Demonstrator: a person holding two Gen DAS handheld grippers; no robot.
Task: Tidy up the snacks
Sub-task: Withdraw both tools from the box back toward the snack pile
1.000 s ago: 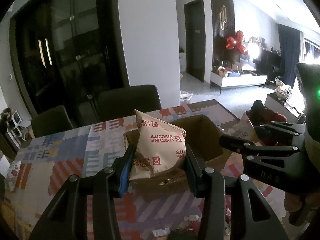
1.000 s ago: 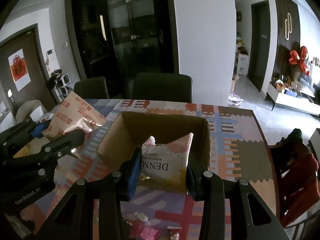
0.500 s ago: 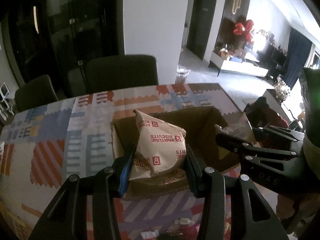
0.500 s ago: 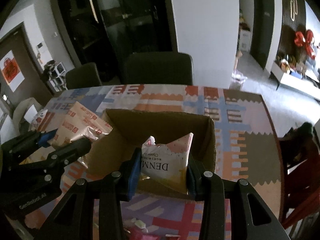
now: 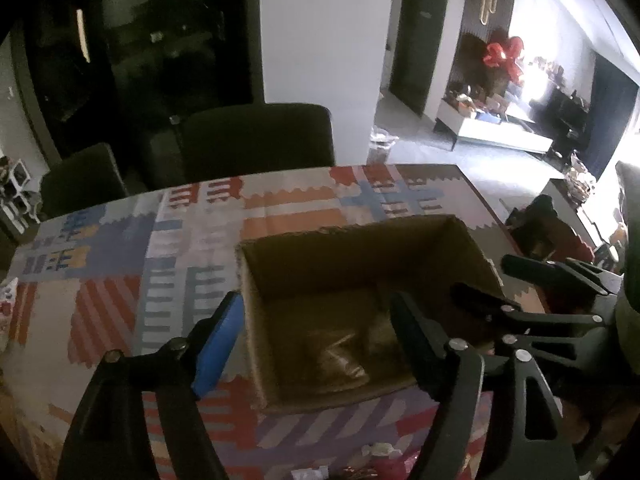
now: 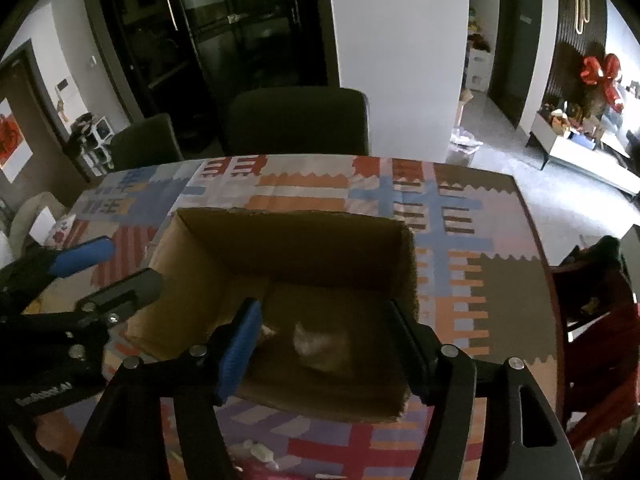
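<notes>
- Two grippers hang over the cardboard box, both with jaws opening and nothing between them: the left gripper straddles the box's near left wall, the right gripper sits over its near edge.
- Loose small wrappers lie on the patterned tablecloth just in front of the box, so sorting looks unfinished; how many remain cannot be told.
- Inside the box, two packets rest on the floor: a brownish biscuit packet in the left wrist view, a pale packet in the right wrist view, both dim and blurred.
- Compared with a second ago, each gripper then clamped one of these packets above the box; now both are released and lie inside.
- Beyond the box, dark chairs stand at the table's far side.
</notes>
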